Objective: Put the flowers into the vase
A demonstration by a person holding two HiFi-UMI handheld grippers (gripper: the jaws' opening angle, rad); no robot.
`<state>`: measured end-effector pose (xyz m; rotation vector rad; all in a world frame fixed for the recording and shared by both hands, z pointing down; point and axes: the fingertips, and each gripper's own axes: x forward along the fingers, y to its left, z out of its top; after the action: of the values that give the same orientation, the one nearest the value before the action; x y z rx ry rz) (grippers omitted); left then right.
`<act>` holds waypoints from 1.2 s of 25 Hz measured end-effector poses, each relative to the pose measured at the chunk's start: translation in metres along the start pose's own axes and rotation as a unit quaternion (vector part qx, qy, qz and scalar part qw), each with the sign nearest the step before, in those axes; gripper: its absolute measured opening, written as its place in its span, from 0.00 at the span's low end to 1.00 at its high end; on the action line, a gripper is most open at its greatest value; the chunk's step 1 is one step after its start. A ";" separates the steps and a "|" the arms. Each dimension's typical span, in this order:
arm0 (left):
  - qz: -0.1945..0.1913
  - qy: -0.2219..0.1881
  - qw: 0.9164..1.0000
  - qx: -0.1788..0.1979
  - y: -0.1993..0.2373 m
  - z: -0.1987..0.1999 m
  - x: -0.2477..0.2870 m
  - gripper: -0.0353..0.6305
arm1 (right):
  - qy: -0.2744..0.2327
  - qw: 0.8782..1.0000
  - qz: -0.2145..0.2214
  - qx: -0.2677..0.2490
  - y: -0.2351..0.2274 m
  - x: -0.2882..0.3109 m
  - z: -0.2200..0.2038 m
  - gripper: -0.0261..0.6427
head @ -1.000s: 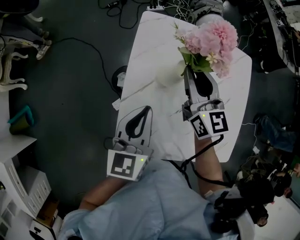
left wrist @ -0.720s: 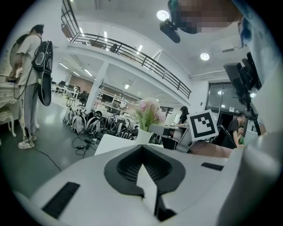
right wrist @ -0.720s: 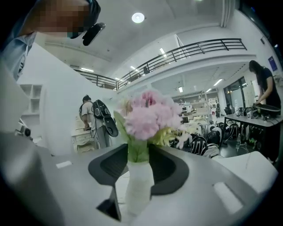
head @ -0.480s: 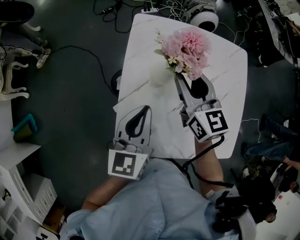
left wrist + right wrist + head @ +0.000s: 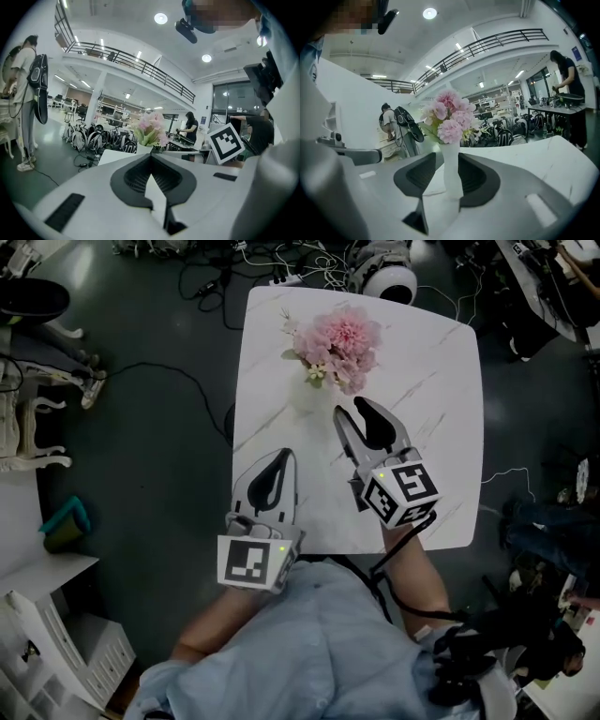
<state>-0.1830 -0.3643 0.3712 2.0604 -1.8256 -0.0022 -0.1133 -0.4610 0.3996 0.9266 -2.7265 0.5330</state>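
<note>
Table [image 5: 431, 381]: white stone-look top with grey veins, smooth, with a faint sheen. Vase [image 5: 451, 168], toward 11 o'clock on it: white, smooth and matt; whether ceramic or plastic cannot be told. Flowers [image 5: 339, 341]: pink ruffled petals, soft and matt. Left gripper [image 5: 284, 457], at the table's 7 o'clock: pale grey matt plastic shell, with pads [image 5: 136, 176] that are black, finely ribbed and rubbery-looking. Shirt [image 5: 309, 643], at 6 o'clock: light blue cloth, creased. Floor [image 5: 159, 474]: dark, smooth, glossy under the lamps.

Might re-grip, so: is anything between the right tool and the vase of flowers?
Nothing visible. The right tool, its jaws just opened and empty, points at the vase holding the flowers; only bare table lies between them.
</note>
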 end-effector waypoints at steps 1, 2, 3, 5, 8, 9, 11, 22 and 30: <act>0.004 -0.003 1.000 0.003 -0.001 0.002 -0.001 0.06 | 0.002 1.000 -0.001 0.008 0.001 -0.007 -0.004 0.26; 0.006 -0.008 1.000 0.006 -0.003 0.004 -0.003 0.06 | 0.002 1.000 -0.003 0.015 0.002 -0.015 -0.007 0.24; 0.008 -0.015 1.000 0.008 -0.004 0.006 -0.004 0.06 | 0.001 1.000 -0.006 0.020 0.003 -0.022 -0.009 0.23; 0.013 -0.028 0.999 0.020 -0.008 0.011 -0.005 0.06 | -0.003 1.000 -0.020 0.023 0.001 -0.036 -0.009 0.19; 0.018 -0.039 0.998 0.045 -0.018 0.017 -0.007 0.06 | -0.009 0.999 -0.040 0.022 -0.001 -0.060 -0.007 0.09; 0.019 -0.041 0.998 0.051 -0.022 0.020 -0.009 0.06 | -0.013 0.999 -0.043 0.021 0.000 -0.068 -0.005 0.06; 0.022 -0.045 0.997 0.059 -0.030 0.028 -0.014 0.06 | -0.023 0.998 -0.047 0.021 0.004 -0.084 -0.001 0.04; -0.008 -0.082 0.992 0.092 -0.071 0.048 -0.030 0.06 | -0.072 0.996 -0.061 0.006 0.014 -0.136 0.022 0.04; -0.018 -0.092 0.991 0.097 -0.084 0.056 -0.032 0.06 | -0.079 0.995 -0.053 0.005 0.018 -0.144 0.027 0.04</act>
<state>-0.1215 -0.3431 0.2870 2.2948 -1.9646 -0.0261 -0.0147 -0.3803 0.3257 1.1539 -2.7945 0.4724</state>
